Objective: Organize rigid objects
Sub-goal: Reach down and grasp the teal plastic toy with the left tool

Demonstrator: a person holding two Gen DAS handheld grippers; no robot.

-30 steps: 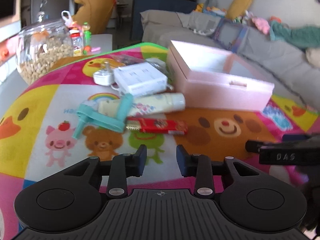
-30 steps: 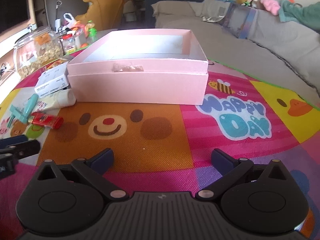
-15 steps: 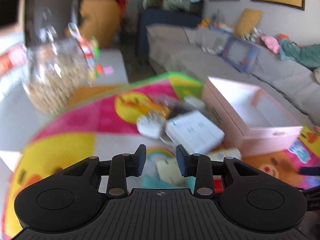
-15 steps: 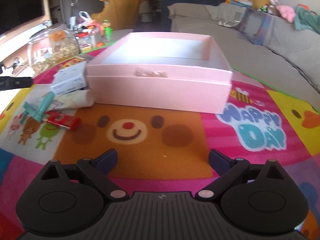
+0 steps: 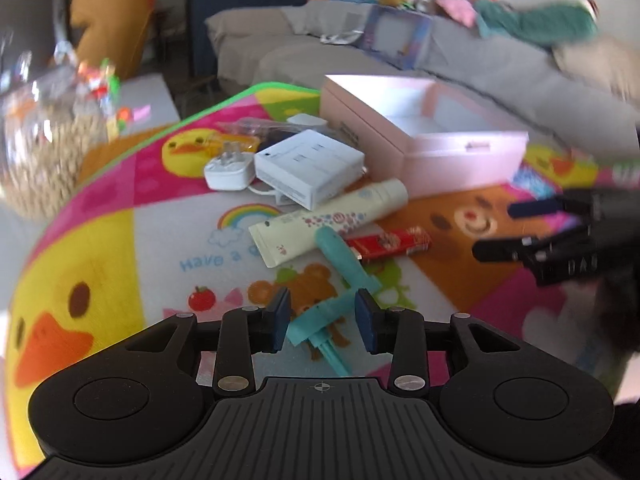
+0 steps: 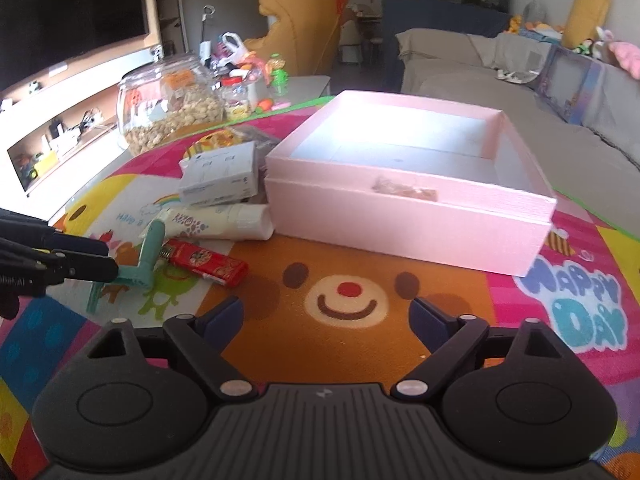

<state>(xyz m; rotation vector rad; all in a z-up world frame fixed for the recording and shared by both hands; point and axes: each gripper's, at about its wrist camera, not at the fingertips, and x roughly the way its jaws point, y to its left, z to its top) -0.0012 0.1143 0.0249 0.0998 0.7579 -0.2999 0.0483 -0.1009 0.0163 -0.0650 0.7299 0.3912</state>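
A: Where is the left gripper [image 5: 322, 320]?
B: Low over the mat, jaws narrowly apart on either side of the teal tool [image 5: 340, 280], gripping nothing.
A: The right gripper [image 6: 326, 316]?
B: Jaws wide, facing the pink box [image 6: 408, 188] (its inside bare), with the red packet [image 6: 206, 262] lying nearby.

Tube [image 5: 328, 216] before white box [image 5: 310, 170], pink box [image 5: 424, 136] to their right
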